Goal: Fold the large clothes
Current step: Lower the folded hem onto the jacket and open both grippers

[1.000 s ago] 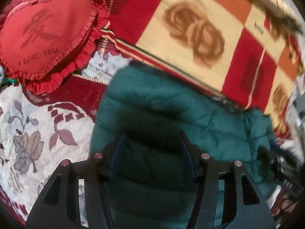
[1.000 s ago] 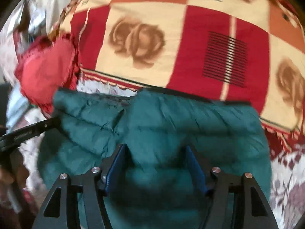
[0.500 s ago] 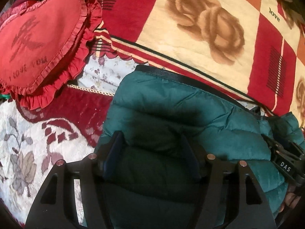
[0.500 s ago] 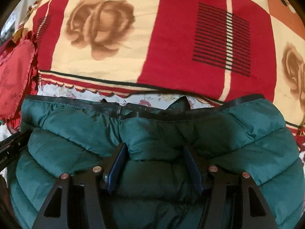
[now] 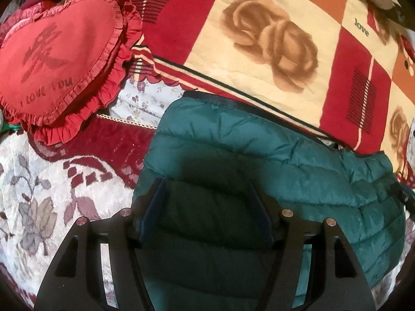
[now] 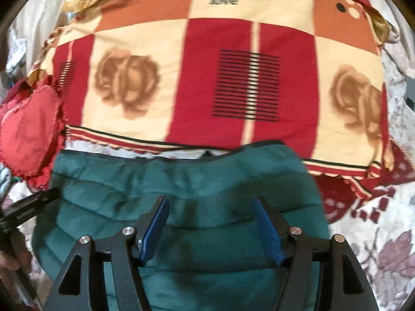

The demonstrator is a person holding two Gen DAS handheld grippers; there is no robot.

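Observation:
A dark green quilted puffer jacket (image 5: 272, 155) lies folded on the bed, its black-trimmed edge toward the blanket. It also shows in the right wrist view (image 6: 181, 181). My left gripper (image 5: 207, 189) hangs over the jacket's left half, jaws wide open, nothing between them. My right gripper (image 6: 210, 204) hangs over the jacket's middle, jaws wide open and empty. The left gripper's body (image 6: 31, 204) shows at the left edge of the right wrist view.
A red, cream and orange rose-print blanket (image 5: 272, 46) lies behind the jacket. A red heart-shaped ruffled pillow (image 5: 57, 59) sits at the left. The bed cover (image 5: 39, 194) is white with maroon floral patterns.
Both grippers have pulled back and up from the jacket, jaws still open. The right wrist view now shows more of the blanket behind the jacket.

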